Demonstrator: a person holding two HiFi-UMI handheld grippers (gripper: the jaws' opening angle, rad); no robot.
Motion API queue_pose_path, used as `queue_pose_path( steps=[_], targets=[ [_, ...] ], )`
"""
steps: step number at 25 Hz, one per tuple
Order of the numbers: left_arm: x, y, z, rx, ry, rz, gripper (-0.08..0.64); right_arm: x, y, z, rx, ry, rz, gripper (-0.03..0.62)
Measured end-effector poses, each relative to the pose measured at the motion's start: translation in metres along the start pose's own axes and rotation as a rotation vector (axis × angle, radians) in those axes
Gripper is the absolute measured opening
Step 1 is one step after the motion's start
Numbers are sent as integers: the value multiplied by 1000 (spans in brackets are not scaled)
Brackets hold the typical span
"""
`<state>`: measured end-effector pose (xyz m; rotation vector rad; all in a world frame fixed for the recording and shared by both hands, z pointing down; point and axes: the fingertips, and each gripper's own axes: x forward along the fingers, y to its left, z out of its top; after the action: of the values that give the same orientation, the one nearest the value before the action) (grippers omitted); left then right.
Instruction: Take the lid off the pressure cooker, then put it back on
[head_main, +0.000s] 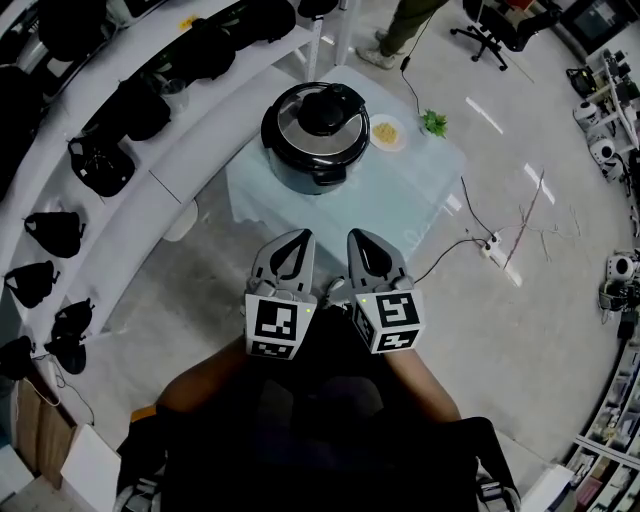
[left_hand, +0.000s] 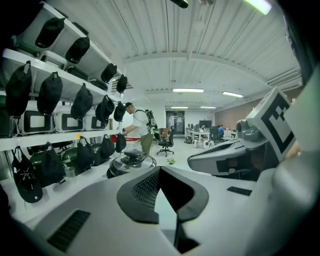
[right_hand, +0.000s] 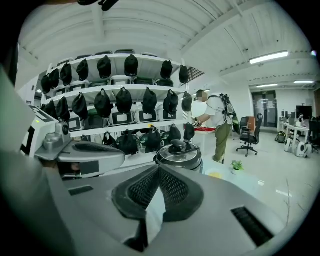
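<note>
Pressure cooker (head_main: 314, 140) — where is it standing, and is step one under way? (Trainee)

It is standing on the pale glass worktop (head_main: 420, 195), toward the far side and next to the shelving. The lid (head_main: 325, 110) is sitting closed on the cooker with its handle on top. I am judging that removal is not yet begun, so both lifting off and refitting are remaining. (Instructor)

What are the tongs doing? (Trainee)

The left tongs (head_main: 296, 240) and the right tongs (head_main: 362, 240) are hovering side by side close in front of the person, well short of the cooker and touching nothing. Both are pointing toward it and tipping slightly downward. Each pair of jaws is pressing together with nothing between the pads — I am expecting they will have to spread before any grip on the handle. (Instructor)
</note>
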<state>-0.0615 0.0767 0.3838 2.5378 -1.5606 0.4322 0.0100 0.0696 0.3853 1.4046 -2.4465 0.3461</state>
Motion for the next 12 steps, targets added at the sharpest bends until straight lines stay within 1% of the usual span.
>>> queue_pose_path(
  steps=[7, 12],
  targets=[
    [-25, 0, -5, -7, -16, -12, 8, -14, 22, -7, -9, 12, -23, 18],
    [-46, 0, -16, -20, -17, -29, 8, -24, 41, -18, 4, 25, -48, 18]
  ],
)
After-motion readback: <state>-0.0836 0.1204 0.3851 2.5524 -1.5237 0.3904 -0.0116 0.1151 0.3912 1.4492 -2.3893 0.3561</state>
